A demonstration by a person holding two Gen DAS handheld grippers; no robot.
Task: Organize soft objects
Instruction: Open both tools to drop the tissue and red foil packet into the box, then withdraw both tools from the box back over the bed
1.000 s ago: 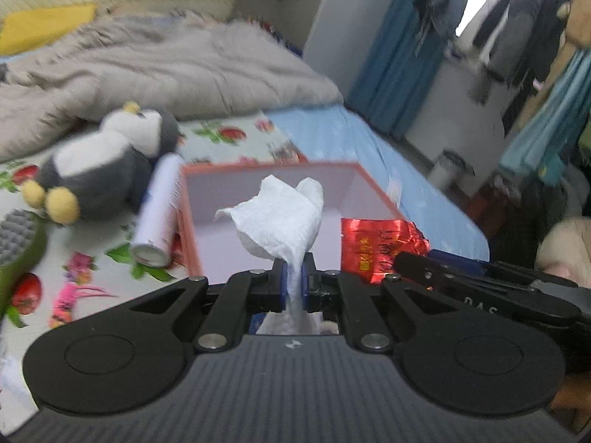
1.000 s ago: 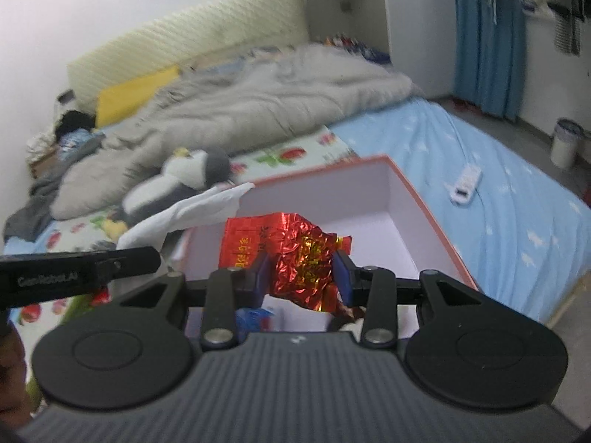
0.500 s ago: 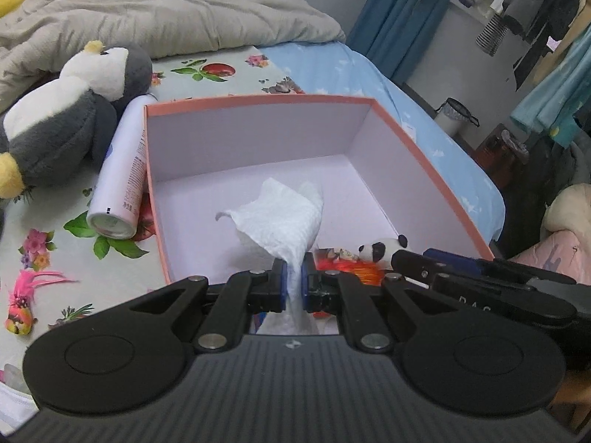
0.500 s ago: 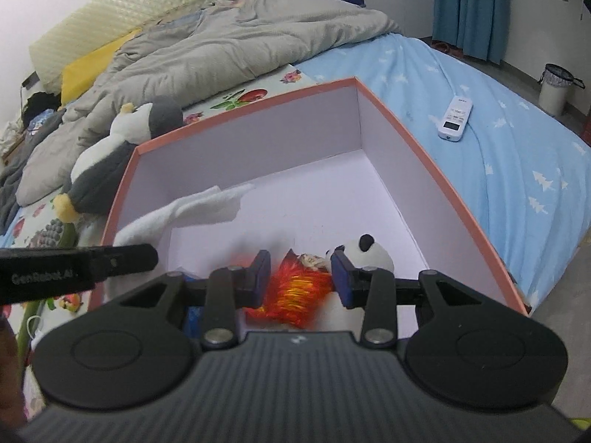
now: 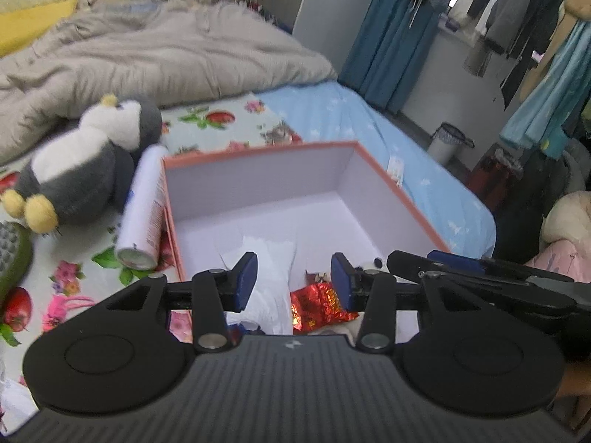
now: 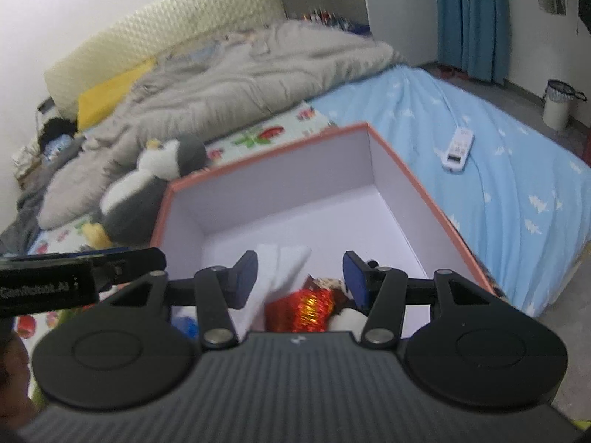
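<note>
An orange-rimmed box (image 5: pixel 373 170) (image 6: pixel 417 188) with a pale lilac inside stands on the bed. On its floor lie a white tissue (image 5: pixel 266 280) (image 6: pixel 280 262), a red foil packet (image 5: pixel 317 304) (image 6: pixel 301 308) and a small panda toy (image 6: pixel 349 319), partly hidden. My left gripper (image 5: pixel 293 278) hangs over the near end of the box, its jaws opening, with the tissue lying loose below them. My right gripper (image 6: pixel 301 275) is beside it, jaws also opening, with the foil packet lying free below them. A grey and white penguin plush (image 5: pixel 81 170) (image 6: pixel 147 192) lies left of the box.
A white spray can (image 5: pixel 144 206) lies against the box's left wall. A green brush (image 5: pixel 11 258) is at the far left. A grey quilt (image 5: pixel 147 59) covers the back of the bed. A white remote (image 6: pixel 458 147) rests on the blue sheet at right.
Both grippers came over the box and went from shut to open. The tissue left the left jaws and the foil packet left the right jaws; both now lie inside the box.
</note>
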